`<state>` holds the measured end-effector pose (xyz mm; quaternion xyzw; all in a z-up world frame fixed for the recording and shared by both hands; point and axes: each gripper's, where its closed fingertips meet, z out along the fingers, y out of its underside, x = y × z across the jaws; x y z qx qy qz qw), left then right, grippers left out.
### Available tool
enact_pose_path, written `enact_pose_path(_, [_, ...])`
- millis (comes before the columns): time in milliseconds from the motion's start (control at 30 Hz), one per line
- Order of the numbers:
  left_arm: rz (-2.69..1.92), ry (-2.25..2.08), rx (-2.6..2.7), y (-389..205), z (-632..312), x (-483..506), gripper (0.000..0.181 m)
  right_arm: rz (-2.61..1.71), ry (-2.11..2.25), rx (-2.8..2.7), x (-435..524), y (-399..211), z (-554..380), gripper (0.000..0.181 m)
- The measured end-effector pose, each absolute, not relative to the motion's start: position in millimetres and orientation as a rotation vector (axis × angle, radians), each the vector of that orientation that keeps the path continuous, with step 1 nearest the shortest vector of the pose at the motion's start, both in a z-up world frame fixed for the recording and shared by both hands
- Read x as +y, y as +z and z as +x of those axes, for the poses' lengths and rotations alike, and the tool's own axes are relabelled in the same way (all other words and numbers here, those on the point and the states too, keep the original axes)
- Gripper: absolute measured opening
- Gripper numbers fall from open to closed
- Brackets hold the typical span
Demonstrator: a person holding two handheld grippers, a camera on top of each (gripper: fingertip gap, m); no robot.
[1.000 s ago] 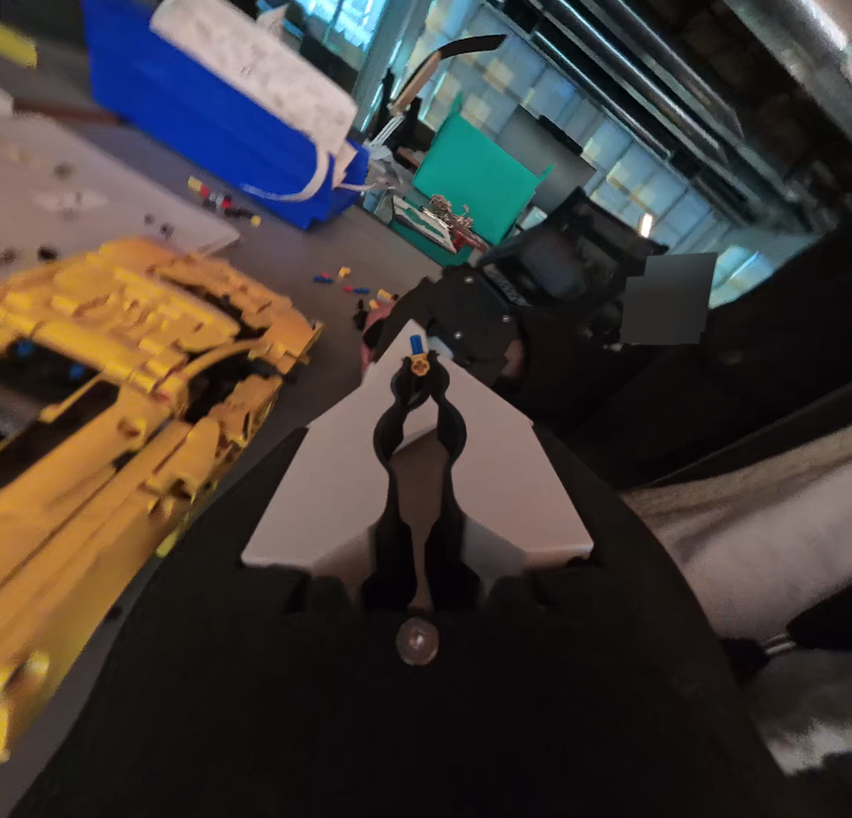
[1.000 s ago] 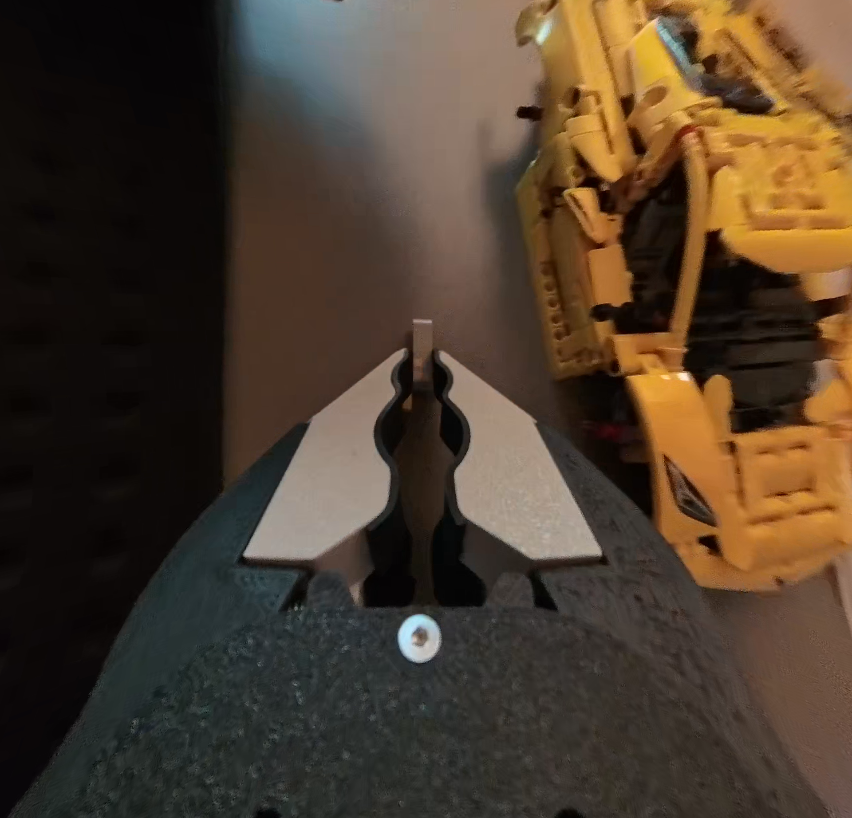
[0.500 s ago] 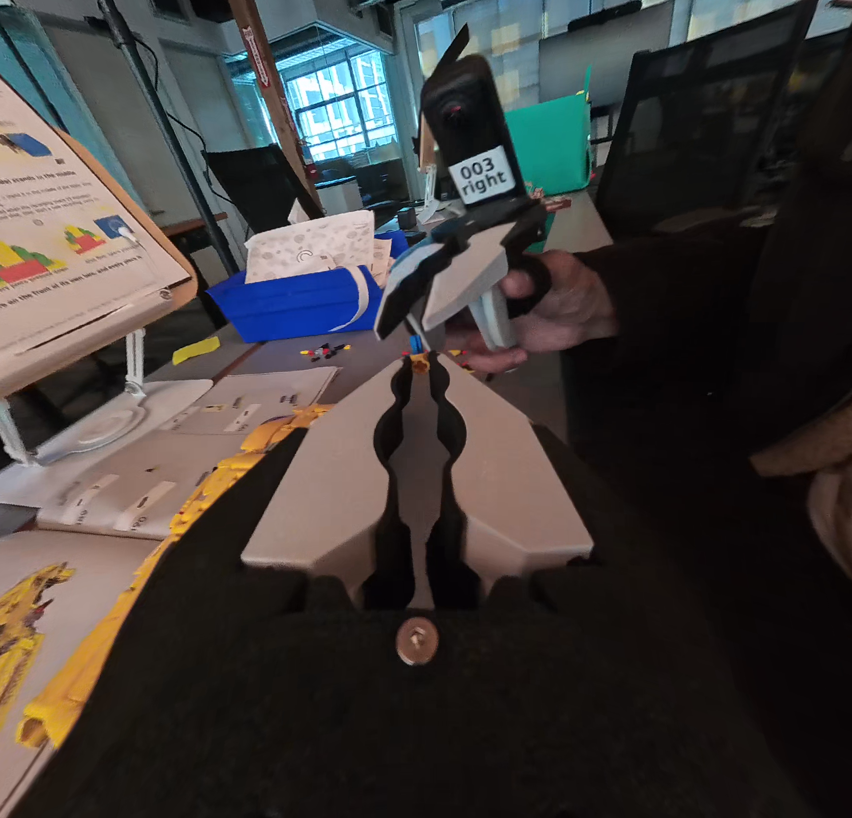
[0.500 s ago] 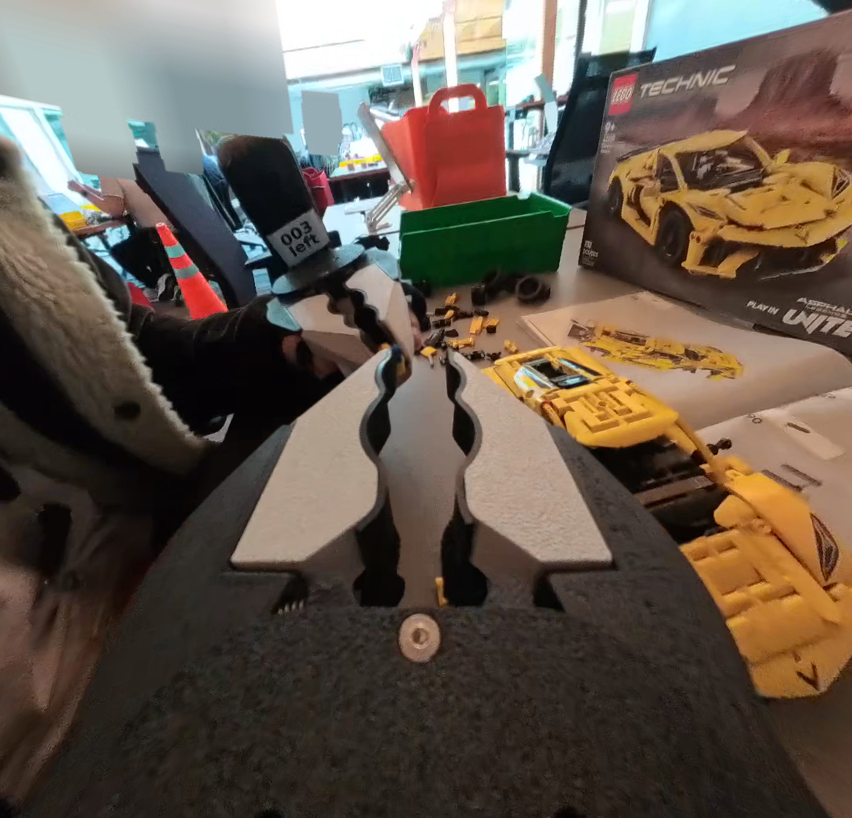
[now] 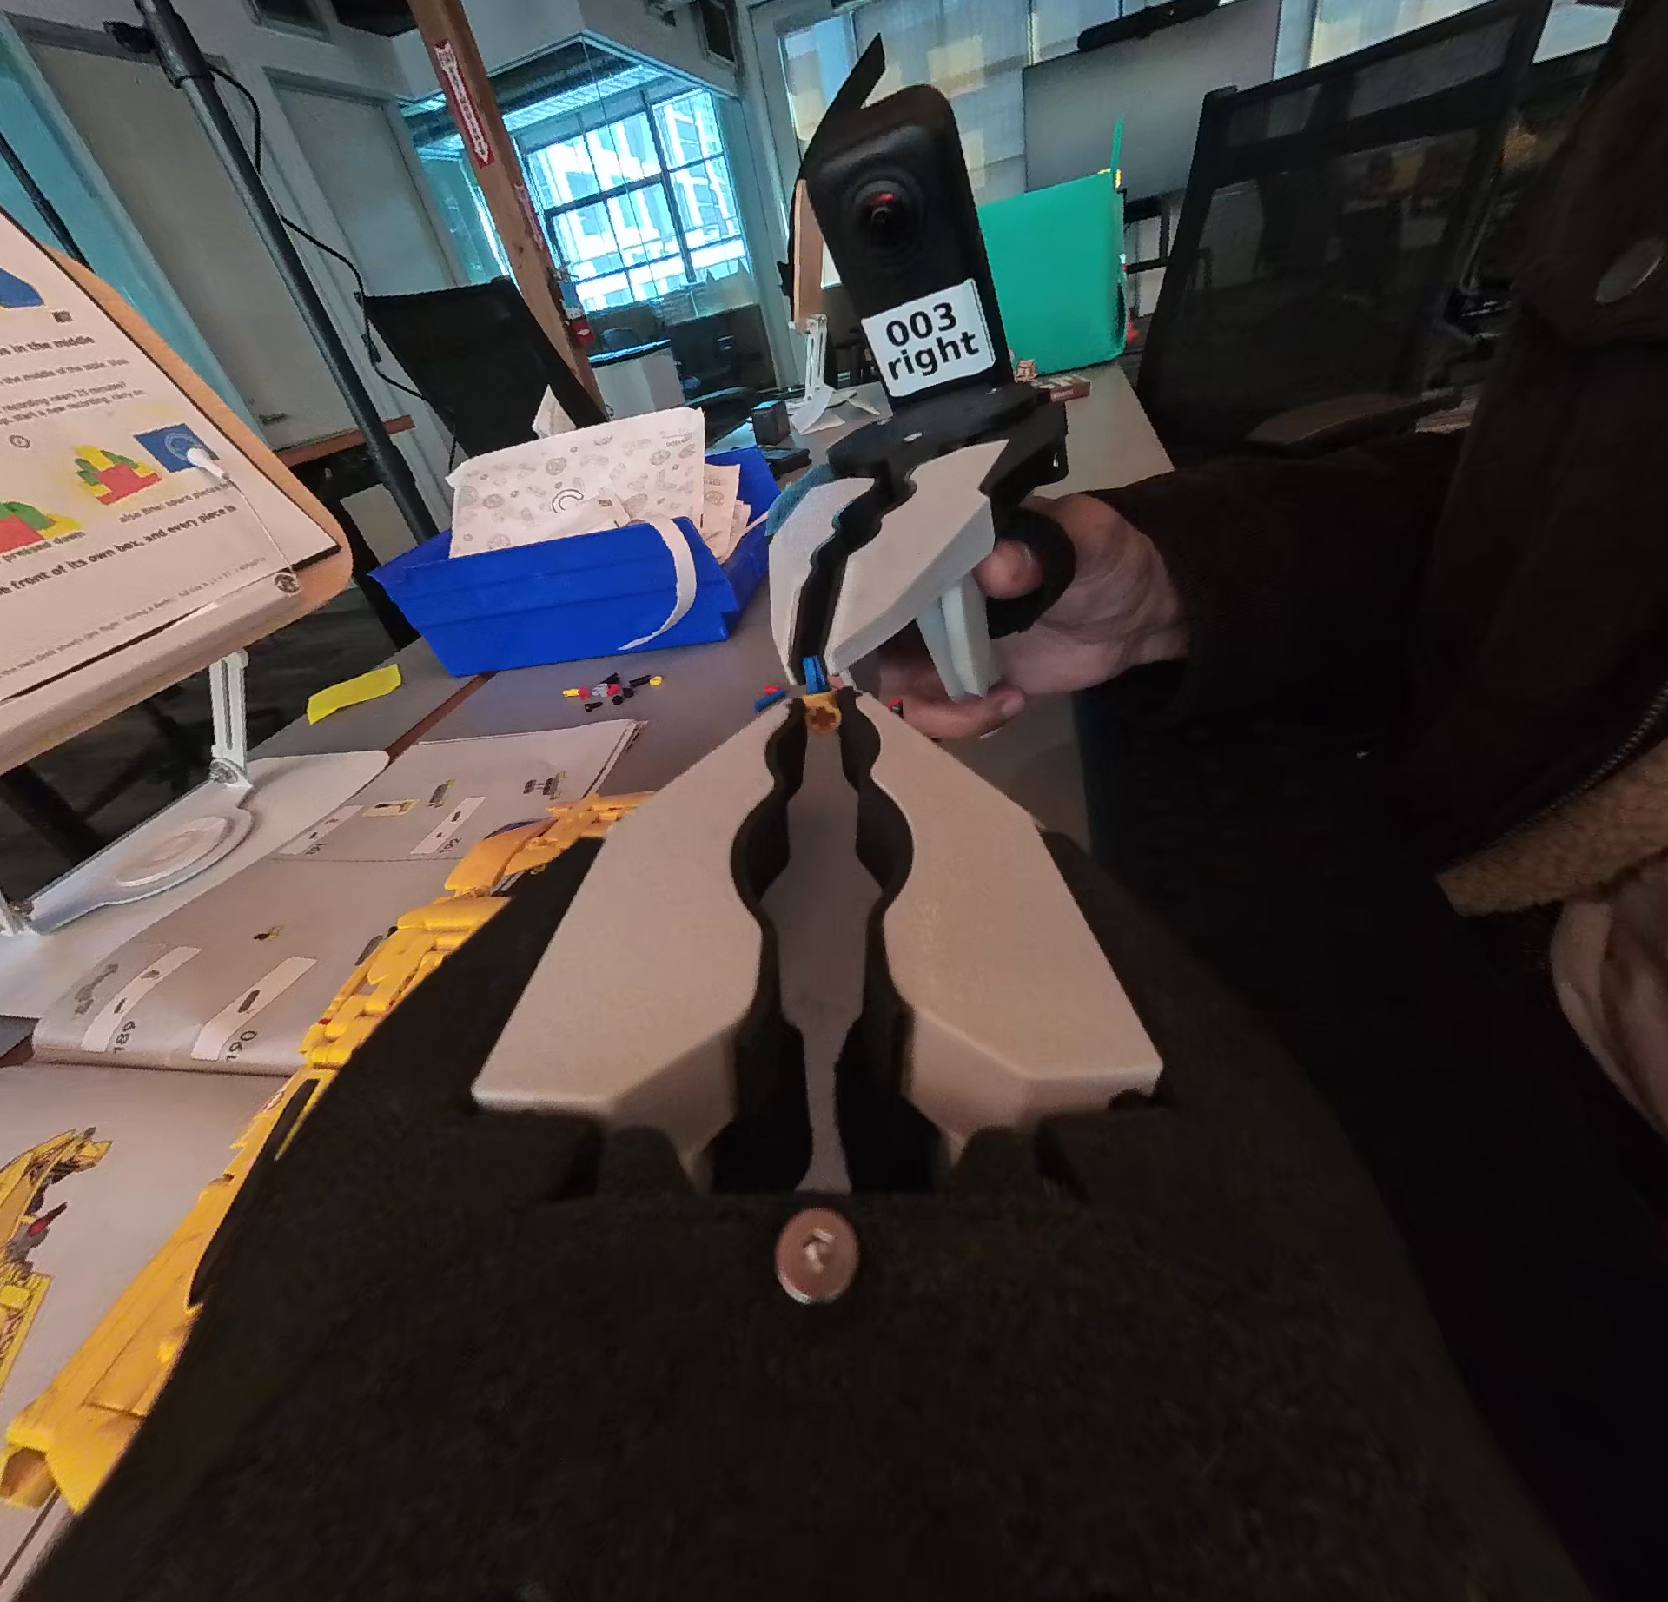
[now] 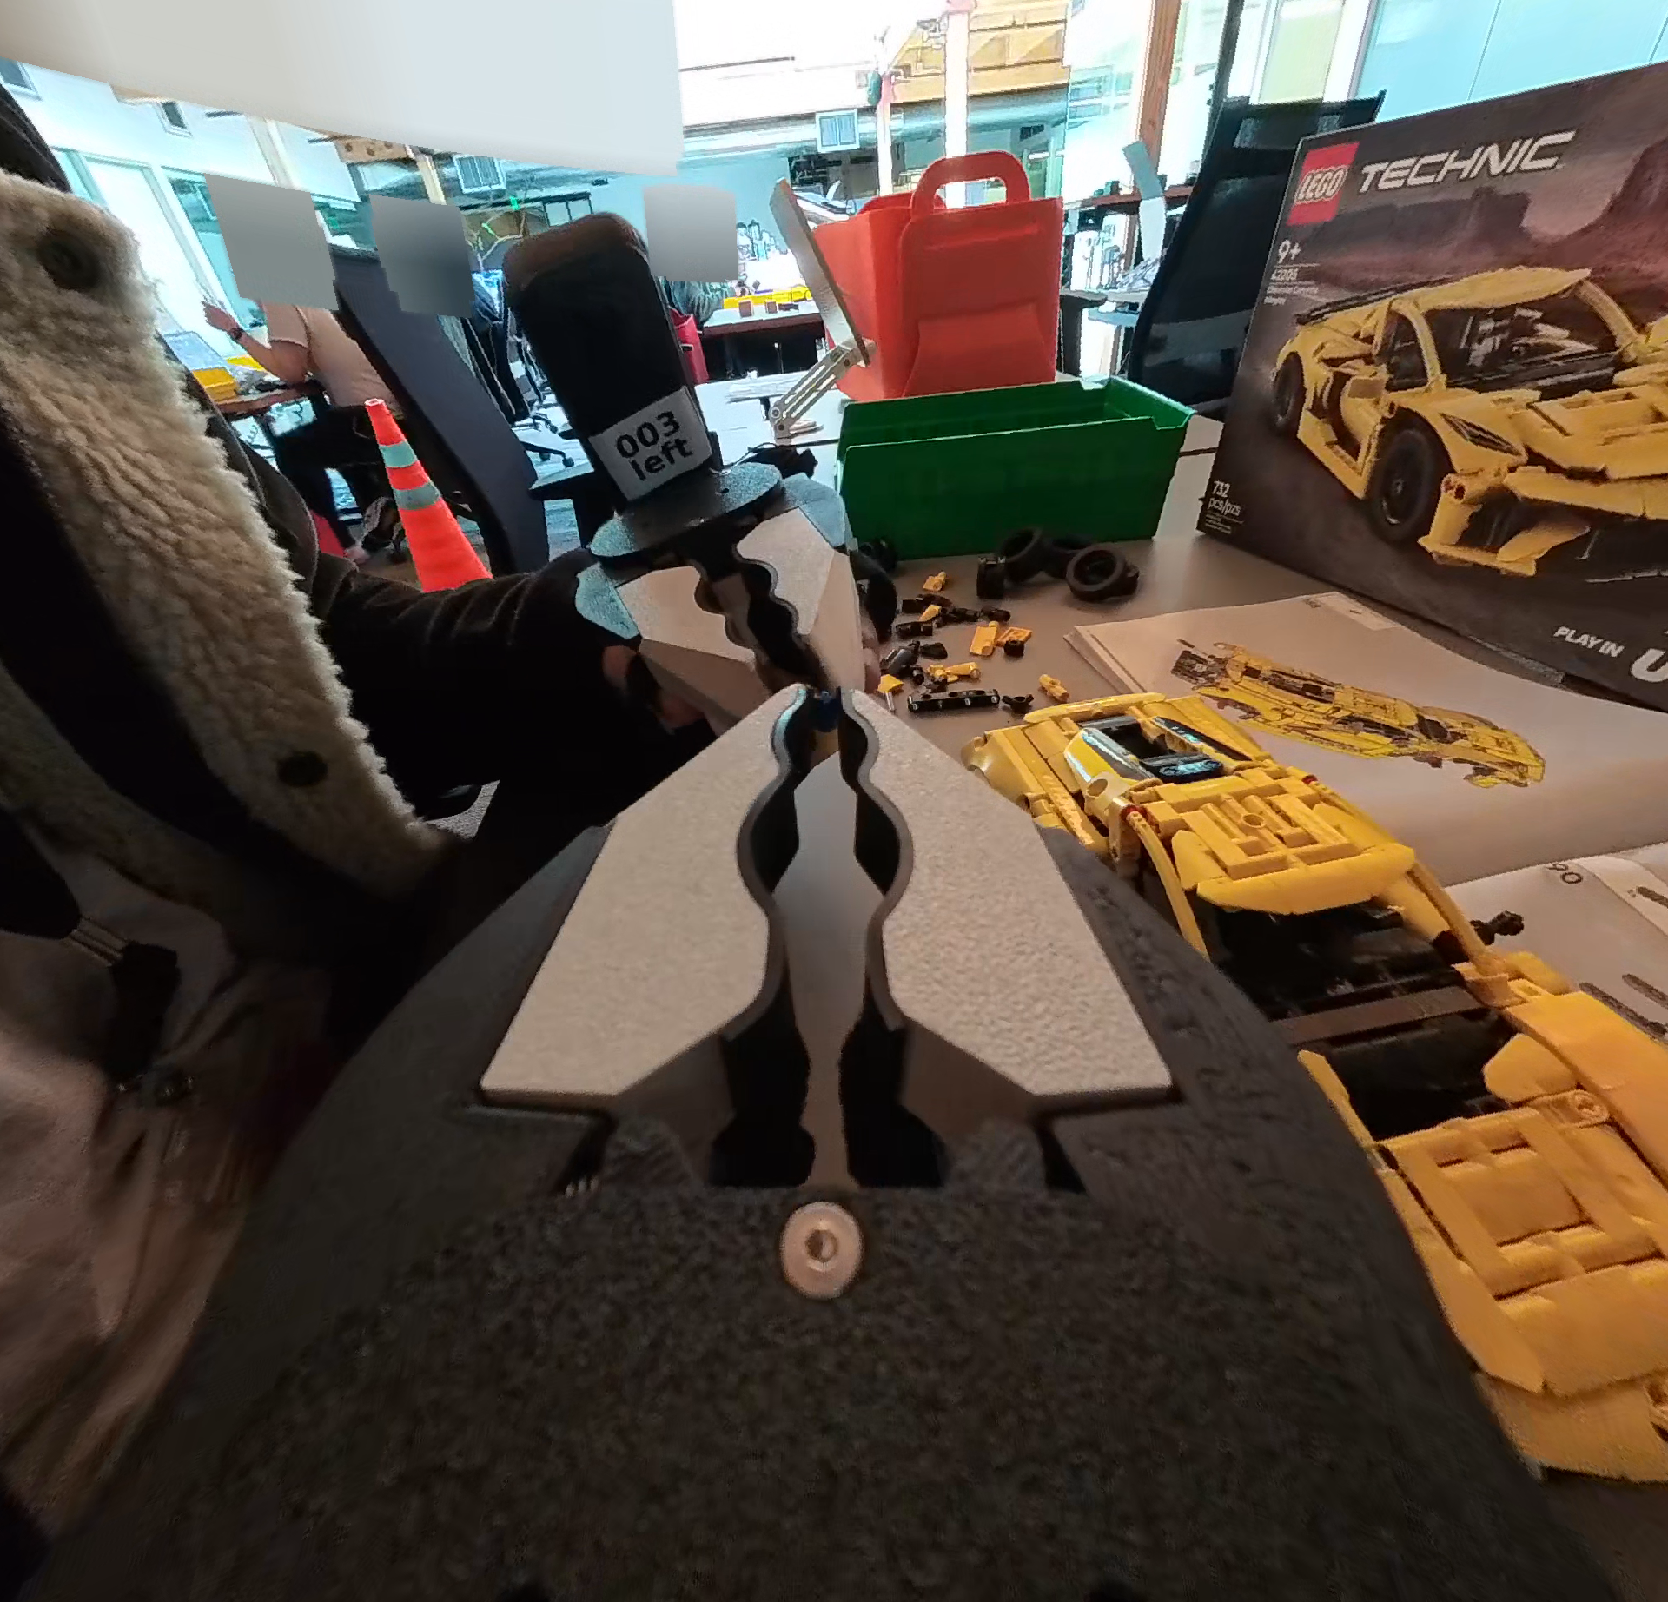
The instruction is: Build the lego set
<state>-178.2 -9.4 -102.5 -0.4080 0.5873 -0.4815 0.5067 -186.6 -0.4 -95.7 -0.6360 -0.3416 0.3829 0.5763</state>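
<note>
The left hand-held gripper (image 5: 820, 717) pinches a small yellow piece (image 5: 821, 716); the right hand-held gripper (image 6: 823, 717) clamps its blue pin (image 5: 813, 672), probably to join them above the table (image 6: 1173, 584).

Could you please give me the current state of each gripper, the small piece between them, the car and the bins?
left gripper: shut on yellow piece.
yellow piece: pinched, blue pin in its top.
right gripper: closed on blue pin.
yellow car: partly built, wheels off.
green bin: upright, open.
blue bin: holds paper bags.

The car model (image 6: 1264, 909) lies before the loose pieces (image 6: 957, 647), the bin (image 6: 1002, 475) behind them, perhaps touching the box (image 6: 1444, 367).
</note>
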Motion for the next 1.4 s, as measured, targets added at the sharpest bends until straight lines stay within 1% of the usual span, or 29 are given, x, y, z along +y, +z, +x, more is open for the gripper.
enact_pose_path(300, [-0.982,-1.263,1.435,-99.1,-181.2,-19.4,0.007,-1.448,0.947,-0.864,-10.0,-93.1,-189.8,0.002])
enact_pose_path(667, [-0.945,-1.491,1.471,-90.3,-188.1,-43.3,0.007,-1.381,1.21,-0.925,-33.9,-84.9,-196.6,0.003])
enact_pose_path(733, [-0.962,-1.382,1.449,-92.6,-184.7,-33.1,0.006,-1.414,1.179,-0.875,-24.9,-85.9,-194.0,0.003])
enact_pose_path(900, [-0.98,-0.889,1.426,-107.8,-175.4,2.5,0.006,-1.577,0.98,-0.643,11.1,-100.5,-184.9,0.006])
enact_pose_path(933, [-0.982,-0.834,1.423,-109.2,-174.8,6.7,0.007,-1.572,0.97,-0.603,14.5,-98.2,-185.2,0.009])
enact_pose_path(1000, [-0.988,-0.758,1.396,-108.0,-175.8,14.7,0.006,-1.572,0.903,-0.528,22.5,-96.5,-182.3,0.006])
enact_pose_path(1133, [-0.999,-0.718,1.361,-104.4,-178.3,21.8,0.006,-1.553,0.78,-0.487,27.7,-94.4,-180.2,0.005])
enact_pose_path(1233, [-0.993,-0.72,1.36,-103.8,-178.0,20.5,0.006,-1.571,0.786,-0.489,28.7,-98.7,-183.9,0.006])
enact_pose_path(1400, [-0.992,-0.723,1.36,-103.6,-177.9,20.1,0.006,-1.574,0.811,-0.489,27.8,-98.6,-184.9,0.002])
